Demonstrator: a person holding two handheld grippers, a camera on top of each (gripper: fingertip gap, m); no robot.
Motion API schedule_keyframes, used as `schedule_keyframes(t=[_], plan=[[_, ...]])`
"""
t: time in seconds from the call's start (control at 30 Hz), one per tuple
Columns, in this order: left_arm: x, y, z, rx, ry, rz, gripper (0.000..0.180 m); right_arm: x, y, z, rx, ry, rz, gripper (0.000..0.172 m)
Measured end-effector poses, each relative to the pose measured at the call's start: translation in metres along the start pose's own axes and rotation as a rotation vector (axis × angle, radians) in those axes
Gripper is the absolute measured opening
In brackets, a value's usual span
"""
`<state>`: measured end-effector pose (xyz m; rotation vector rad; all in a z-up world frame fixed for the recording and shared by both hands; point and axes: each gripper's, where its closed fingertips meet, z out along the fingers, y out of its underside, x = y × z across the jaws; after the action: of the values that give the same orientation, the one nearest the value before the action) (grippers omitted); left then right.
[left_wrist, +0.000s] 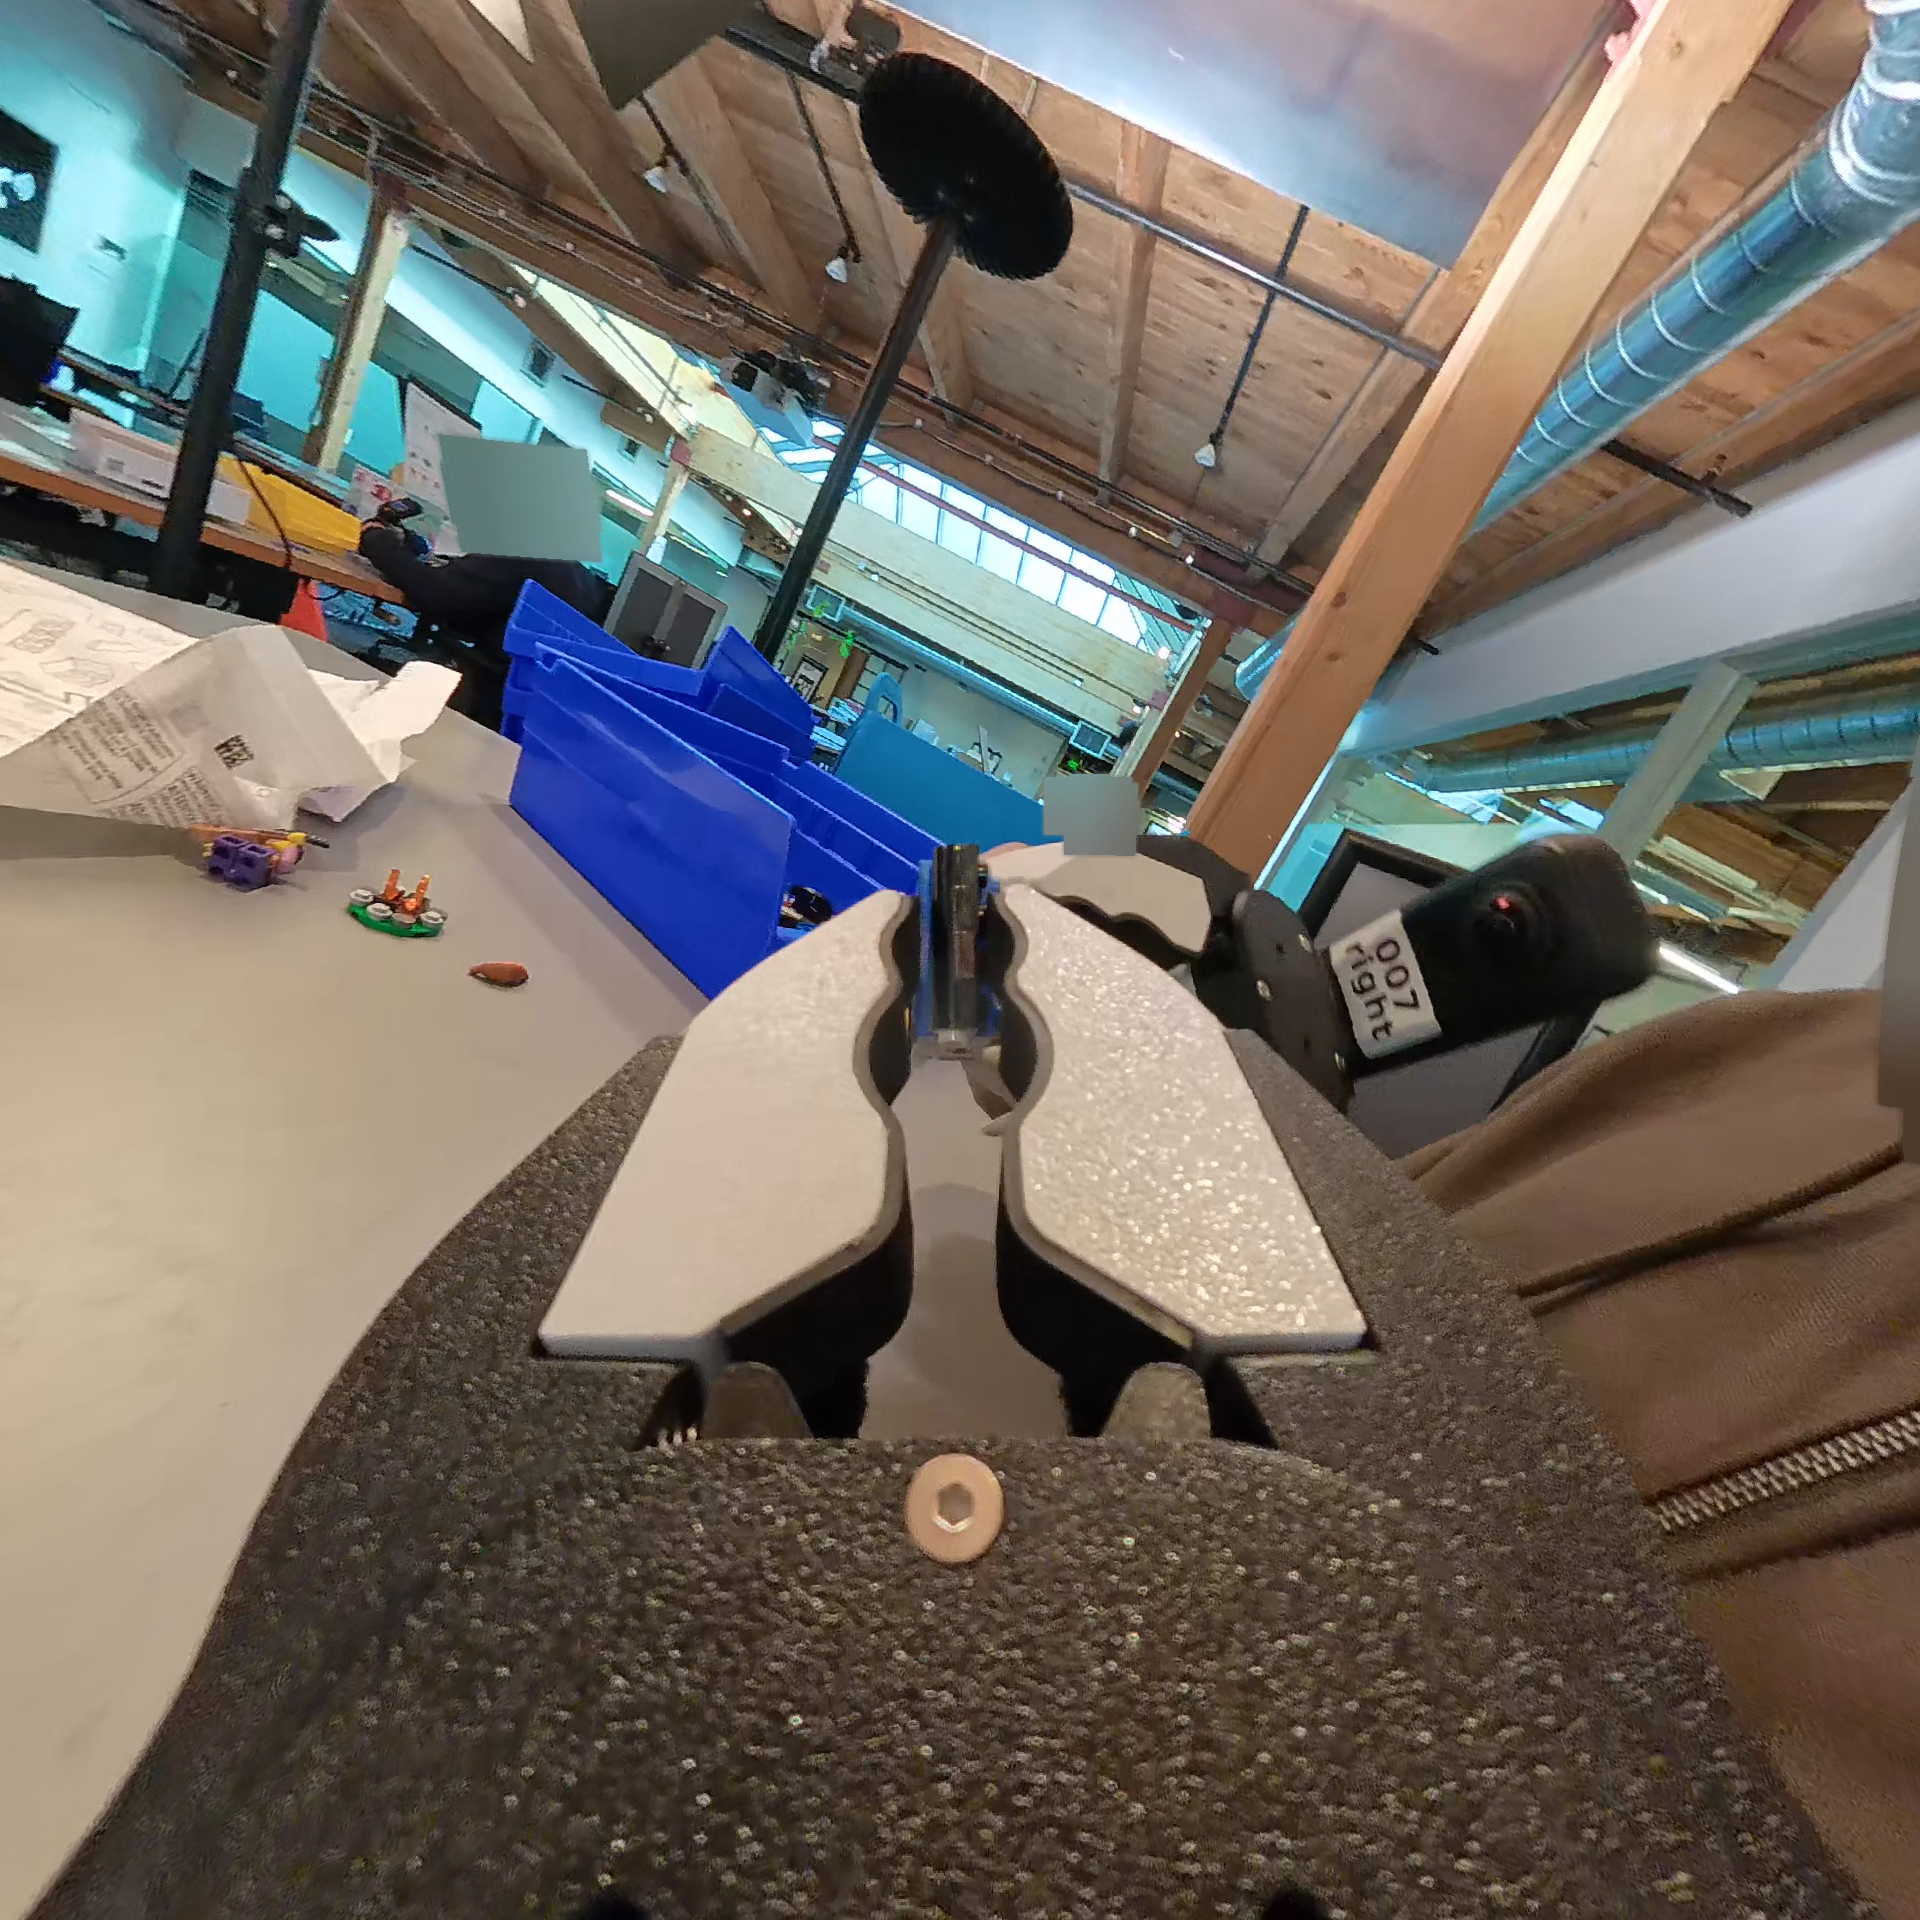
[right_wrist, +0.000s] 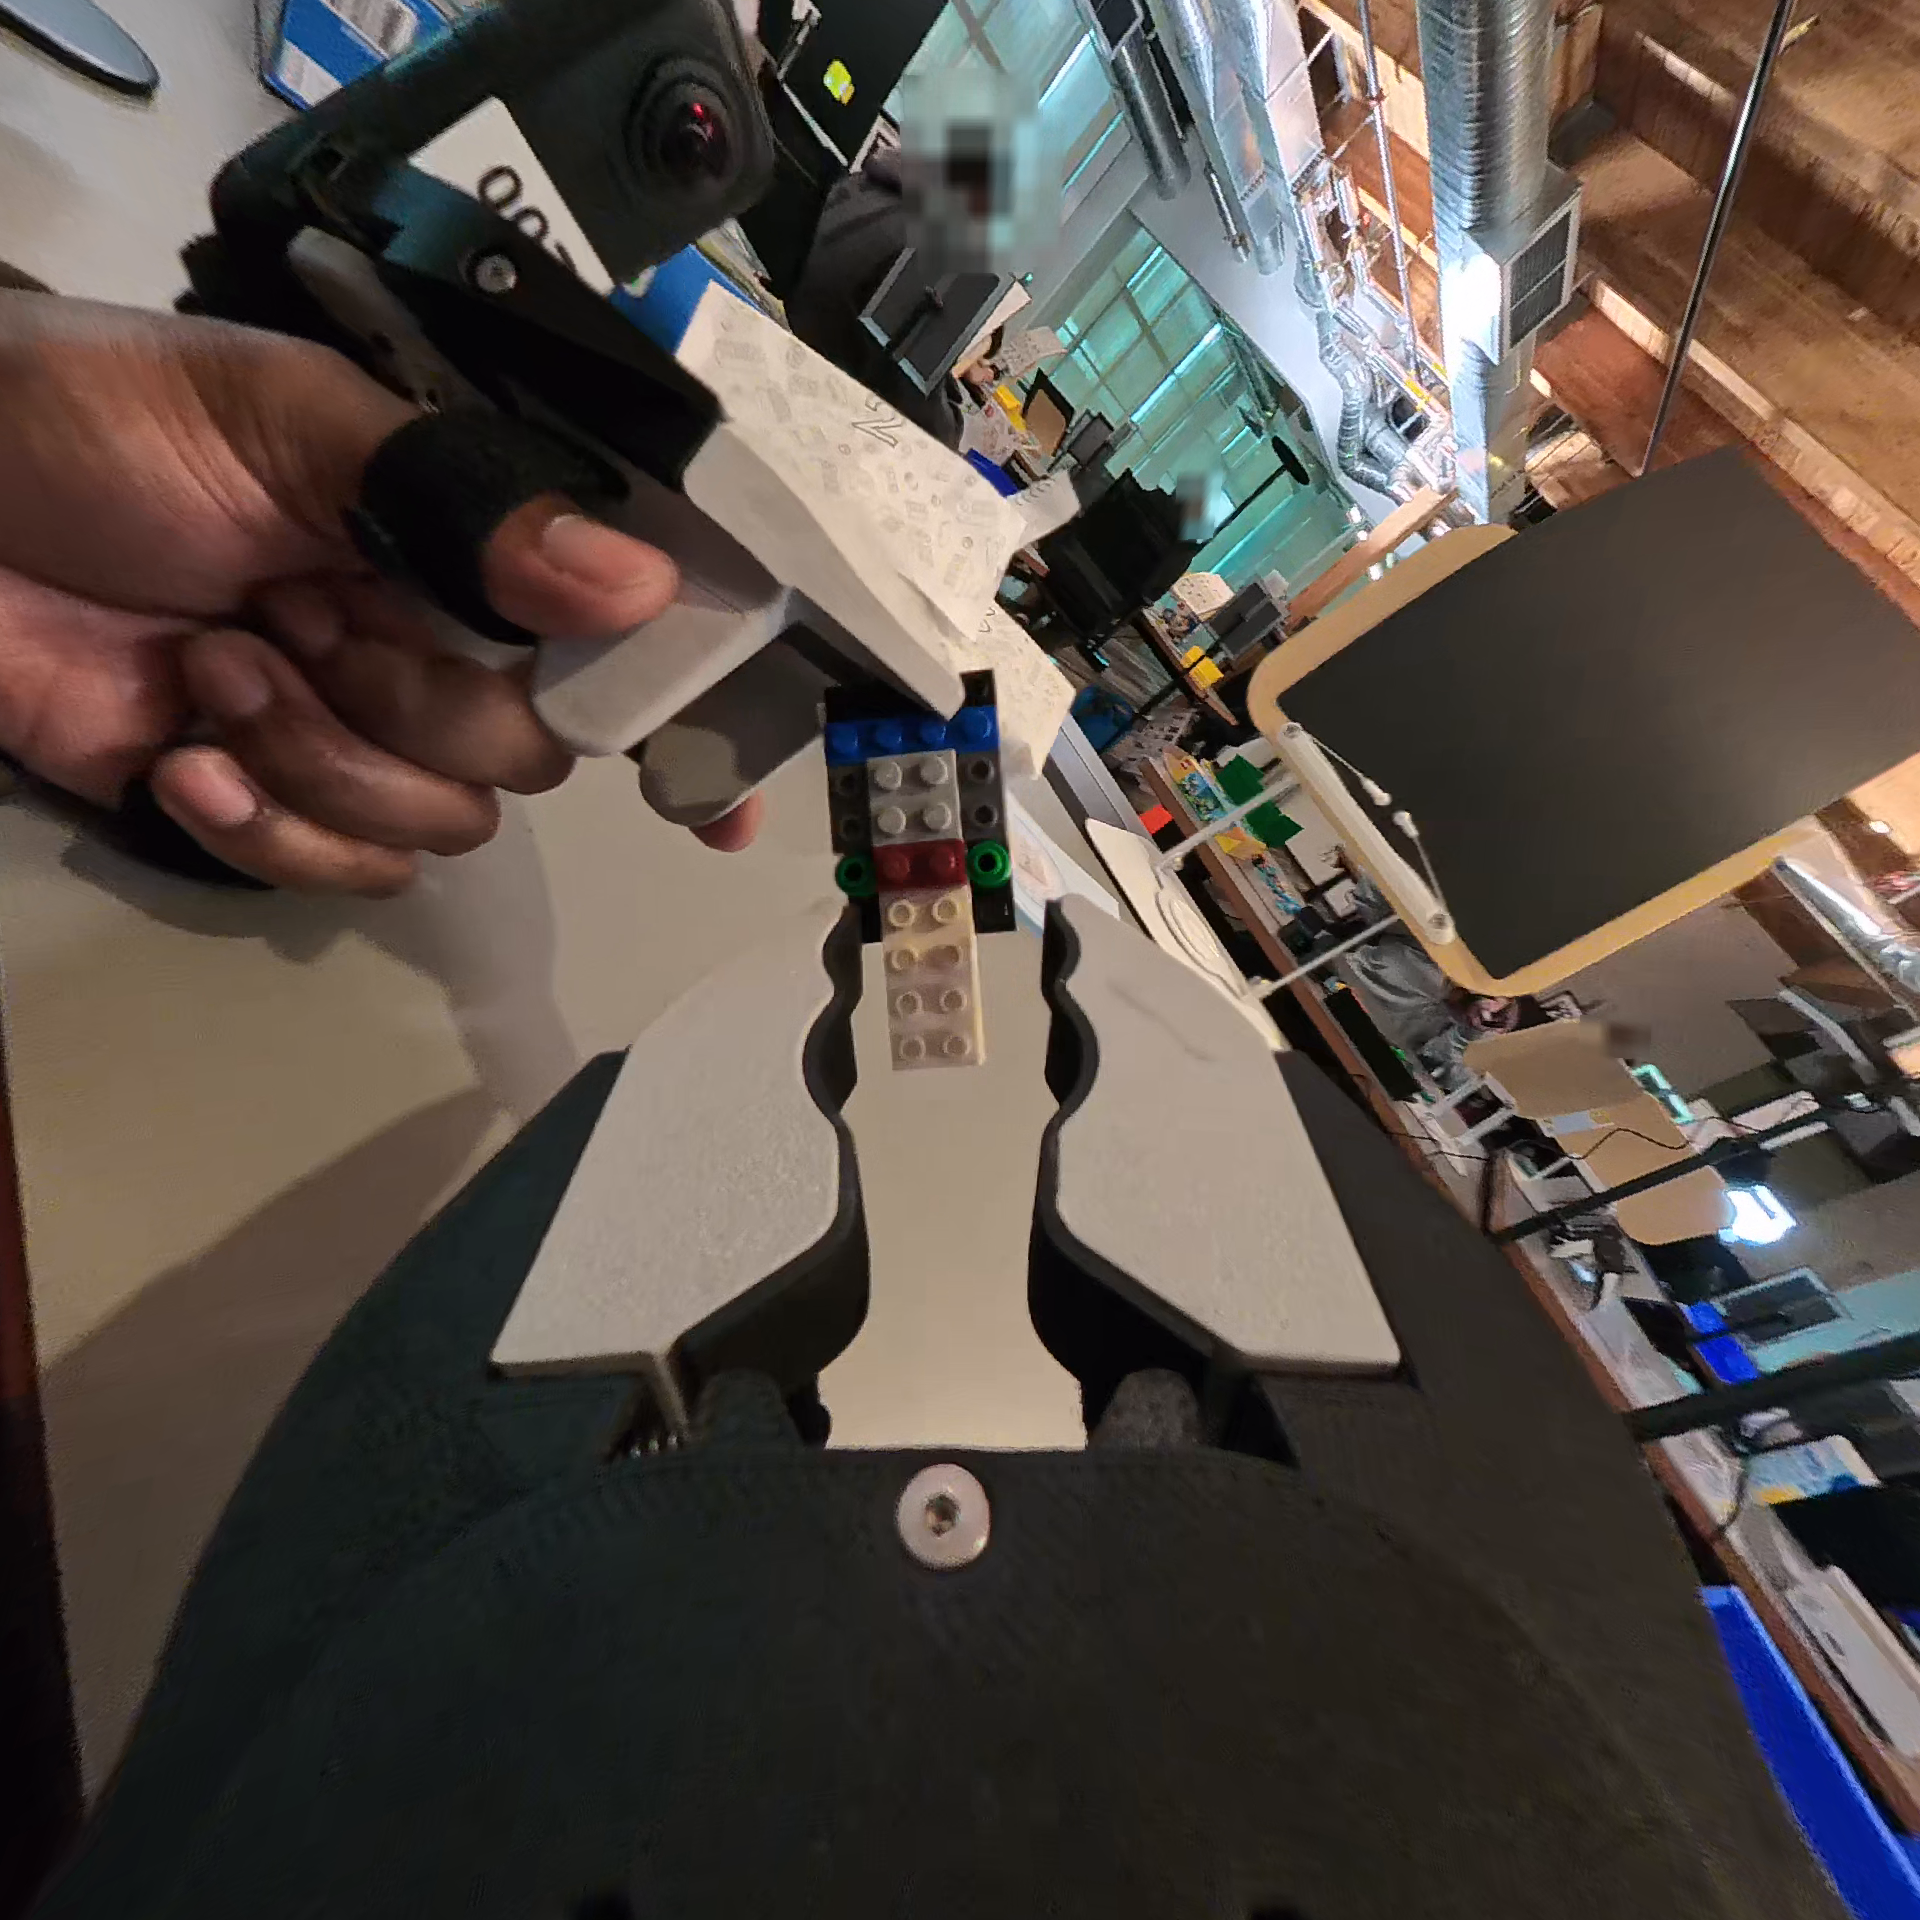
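Observation:
My left gripper (left_wrist: 958, 920) is shut on a small brick assembly (left_wrist: 956, 956), seen edge-on as blue and black layers between the pads. In the right wrist view the assembly (right_wrist: 914, 800) shows blue, grey, dark red and green pieces with a tan plate (right_wrist: 933, 987) sticking out. The left gripper (right_wrist: 883, 675), held by a hand (right_wrist: 260, 623), clamps it at its blue and black end. My right gripper (right_wrist: 951, 935) is open. The tan plate hangs between its fingers with a gap on both sides. The right gripper also shows in the left wrist view (left_wrist: 1278, 966), just behind the assembly.
Grey table (left_wrist: 208, 1143). Stacked blue bins (left_wrist: 665, 790) stand behind the gripper. Crumpled printed paper (left_wrist: 208, 717), a purple build (left_wrist: 244, 857), a green round build (left_wrist: 397, 906) and a brown piece (left_wrist: 499, 972) lie at the left. A brown jacket (left_wrist: 1662, 1247) is at the right. My two grippers' fingertips are within a few centimetres of each other. Left tips and right tips are each some 25 cm from the green round build (left_wrist: 397, 906).

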<state>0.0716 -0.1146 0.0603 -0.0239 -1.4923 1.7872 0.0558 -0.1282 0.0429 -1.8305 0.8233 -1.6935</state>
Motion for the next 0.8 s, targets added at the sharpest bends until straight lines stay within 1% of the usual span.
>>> schedule_keyframes(t=[0.07,0.13,0.3,0.4,0.5,0.7,0.8], plan=[[0.006,0.001,0.001,-0.015,0.033,0.037,0.011,0.0,-0.001,-0.005,0.026,-0.052,0.051,0.033],[0.013,0.003,0.001,-0.048,0.071,0.111,0.011,-0.006,-0.003,-0.011,0.058,-0.148,0.11,0.032],[0.025,0.021,-0.002,-0.225,0.113,0.396,0.012,-0.01,-0.006,-0.02,0.123,-0.321,0.267,0.033],[0.03,0.035,-0.006,-0.317,0.15,0.543,0.012,-0.023,-0.004,-0.021,0.117,-0.412,0.27,0.03],[0.035,0.042,-0.01,-0.361,0.191,0.585,0.012,-0.036,-0.003,-0.022,0.107,-0.484,0.262,0.028],[0.041,0.044,-0.015,-0.362,0.237,0.616,0.012,-0.043,-0.005,-0.026,0.113,-0.536,0.262,0.027],[0.041,0.045,-0.015,-0.36,0.231,0.639,0.012,-0.049,-0.005,-0.029,0.111,-0.571,0.254,0.027]])
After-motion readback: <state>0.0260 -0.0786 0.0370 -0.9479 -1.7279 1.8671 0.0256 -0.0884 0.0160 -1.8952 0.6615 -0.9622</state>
